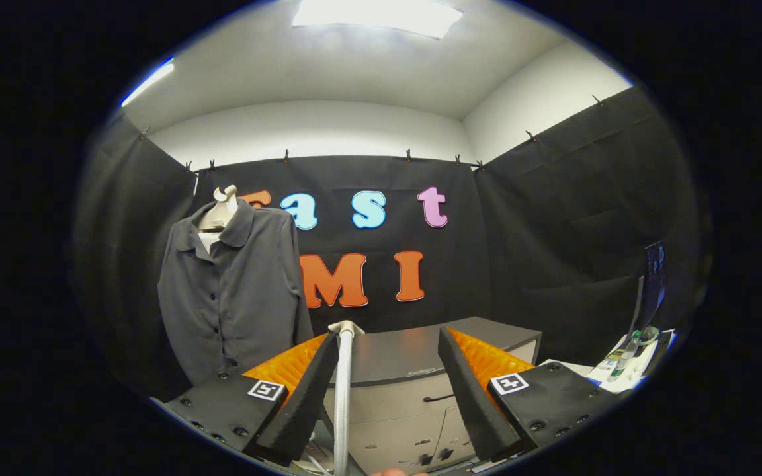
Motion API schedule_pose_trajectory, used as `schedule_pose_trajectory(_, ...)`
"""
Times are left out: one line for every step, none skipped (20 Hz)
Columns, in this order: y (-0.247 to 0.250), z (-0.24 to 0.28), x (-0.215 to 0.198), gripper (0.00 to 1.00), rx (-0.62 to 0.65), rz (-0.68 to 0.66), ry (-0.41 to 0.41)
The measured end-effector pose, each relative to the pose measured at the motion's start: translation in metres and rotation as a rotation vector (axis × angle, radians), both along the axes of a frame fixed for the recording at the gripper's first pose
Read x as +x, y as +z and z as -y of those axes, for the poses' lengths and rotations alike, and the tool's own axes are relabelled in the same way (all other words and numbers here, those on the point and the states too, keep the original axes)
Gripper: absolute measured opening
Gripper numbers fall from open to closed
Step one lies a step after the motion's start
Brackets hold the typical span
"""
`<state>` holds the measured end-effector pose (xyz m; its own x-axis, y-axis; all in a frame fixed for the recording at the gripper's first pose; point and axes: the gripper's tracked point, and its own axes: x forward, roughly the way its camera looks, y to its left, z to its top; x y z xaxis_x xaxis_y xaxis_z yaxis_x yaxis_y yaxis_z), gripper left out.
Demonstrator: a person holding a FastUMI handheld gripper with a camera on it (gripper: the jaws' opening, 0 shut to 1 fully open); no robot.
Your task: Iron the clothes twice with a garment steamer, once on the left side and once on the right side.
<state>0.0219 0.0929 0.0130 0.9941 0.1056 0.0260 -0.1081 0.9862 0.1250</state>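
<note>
Tongs (389, 340) wide, gripping nothing; slim white steamer pole (342, 390) by left finger looks rigid, light—grab mid-shaft; limp dark-grey button shirt (232, 297) hangs at 10 o'clock.

A dark-topped cabinet (414, 354) with pale drawer fronts stands before the black cloth wall (553, 231). To its right, loose papers (626, 370) lie beside what may be 1 small bottle (624, 357). A ceiling light panel (378, 16) glows overhead.
</note>
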Motion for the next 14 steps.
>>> schedule_pose_trajectory(0.003,-0.002,0.002,0.97,0.011,0.004,0.01)
schedule_pose_trajectory(0.004,-0.005,0.005,0.97,0.013,0.0,0.014)
schedule_pose_trajectory(0.004,-0.004,0.009,0.97,0.01,-0.005,0.014)
schedule_pose_trajectory(0.006,-0.005,0.015,0.97,0.004,-0.012,0.011)
schedule_pose_trajectory(0.008,-0.009,0.02,0.97,-0.002,-0.023,0.017)
schedule_pose_trajectory(0.011,-0.015,0.027,0.97,-0.008,-0.031,0.032)
schedule_pose_trajectory(0.015,-0.023,0.037,0.97,-0.019,-0.036,0.049)
schedule_pose_trajectory(0.018,-0.029,0.047,0.97,-0.036,-0.041,0.062)
schedule_pose_trajectory(0.022,-0.034,0.059,0.97,-0.054,-0.043,0.074)
schedule_pose_trajectory(0.026,-0.04,0.071,0.97,-0.064,-0.051,0.087)
schedule_pose_trajectory(0.03,-0.048,0.082,0.97,-0.063,-0.056,0.107)
schedule_pose_trajectory(0.031,-0.058,0.093,0.97,-0.057,-0.067,0.133)
schedule_pose_trajectory(0.034,-0.071,0.107,0.97,-0.05,-0.079,0.161)
schedule_pose_trajectory(0.037,-0.08,0.122,0.97,-0.051,-0.089,0.181)
